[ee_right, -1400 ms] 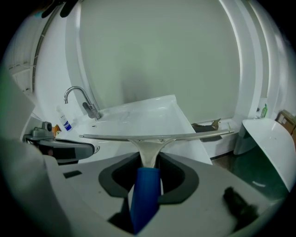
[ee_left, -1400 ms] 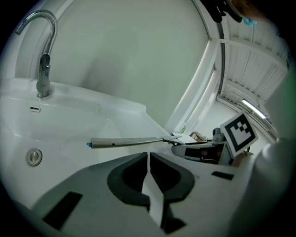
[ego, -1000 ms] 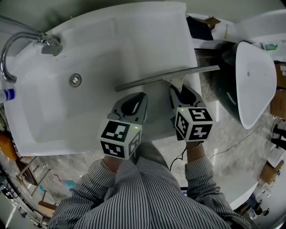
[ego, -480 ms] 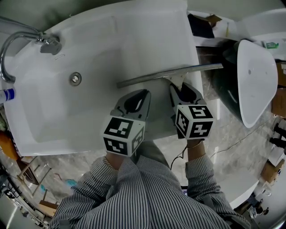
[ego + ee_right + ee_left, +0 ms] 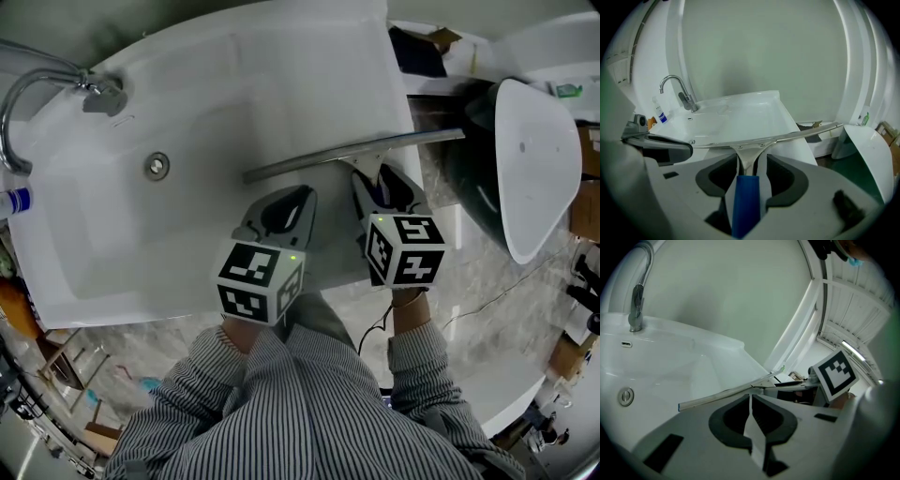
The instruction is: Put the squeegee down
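Our right gripper (image 5: 749, 165) is spreading its jaws off the squeegee (image 5: 356, 152); a second ago they pinched the blue handle, and now it lies loose between them; the blade sits where it did. We judge the put-down all but done, with only the backing off left. The blade lies just ahead of the jaw tips, across the tub (image 5: 187, 84), its right end overhanging the rim. Our left gripper (image 5: 298, 199), just to the left, is closed on nothing. The tap (image 5: 37, 89) and drain (image 5: 157, 167) lie well ahead and left; a white basin (image 5: 534, 159) stands off to the right; nothing blocks the way back, though snagging the handle could drag the blade.
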`<state>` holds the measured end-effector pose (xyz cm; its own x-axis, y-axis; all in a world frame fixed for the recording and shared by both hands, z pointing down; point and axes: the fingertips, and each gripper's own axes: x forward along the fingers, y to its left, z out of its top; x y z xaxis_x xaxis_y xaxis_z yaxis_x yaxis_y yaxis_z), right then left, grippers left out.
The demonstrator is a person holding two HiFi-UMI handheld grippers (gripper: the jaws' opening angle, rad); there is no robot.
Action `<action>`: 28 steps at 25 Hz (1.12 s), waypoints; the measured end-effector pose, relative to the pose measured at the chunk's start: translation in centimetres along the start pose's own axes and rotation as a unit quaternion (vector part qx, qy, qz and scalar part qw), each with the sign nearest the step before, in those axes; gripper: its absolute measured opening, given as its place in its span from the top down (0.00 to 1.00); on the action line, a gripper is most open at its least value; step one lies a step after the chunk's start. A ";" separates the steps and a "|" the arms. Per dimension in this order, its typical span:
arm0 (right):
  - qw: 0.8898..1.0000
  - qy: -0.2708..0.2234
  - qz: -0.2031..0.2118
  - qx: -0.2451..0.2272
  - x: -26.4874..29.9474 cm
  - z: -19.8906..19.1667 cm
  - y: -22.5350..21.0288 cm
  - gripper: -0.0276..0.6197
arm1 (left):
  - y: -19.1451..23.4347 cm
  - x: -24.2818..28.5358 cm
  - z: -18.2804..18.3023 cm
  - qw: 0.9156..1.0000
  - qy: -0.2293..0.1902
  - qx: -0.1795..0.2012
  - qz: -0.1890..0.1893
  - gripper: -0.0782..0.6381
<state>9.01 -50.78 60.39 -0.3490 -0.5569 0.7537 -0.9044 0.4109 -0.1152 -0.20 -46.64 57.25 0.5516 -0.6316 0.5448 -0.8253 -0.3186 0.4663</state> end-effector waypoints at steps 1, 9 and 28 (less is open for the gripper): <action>1.000 -0.001 -0.002 0.000 -0.1 0.0 0.0 0.65 | -0.1 0.0 0.0 1.000 0.000 0.001 -0.001 0.85; 1.000 -0.017 -0.009 -0.017 -1.2 0.8 0.5 0.64 | -0.9 -0.7 0.7 1.000 -0.008 0.014 -0.005 0.85; 0.990 -0.139 -0.002 -0.020 -10.3 8.1 3.7 0.67 | -4.8 -6.4 6.1 0.995 -0.064 0.079 -0.018 0.85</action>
<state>7.27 -49.40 46.98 -0.4052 -0.7335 0.5457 -0.8972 0.4336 -0.0833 -0.49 -45.38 47.29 0.5702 -0.6994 0.4310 -0.8191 -0.4435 0.3639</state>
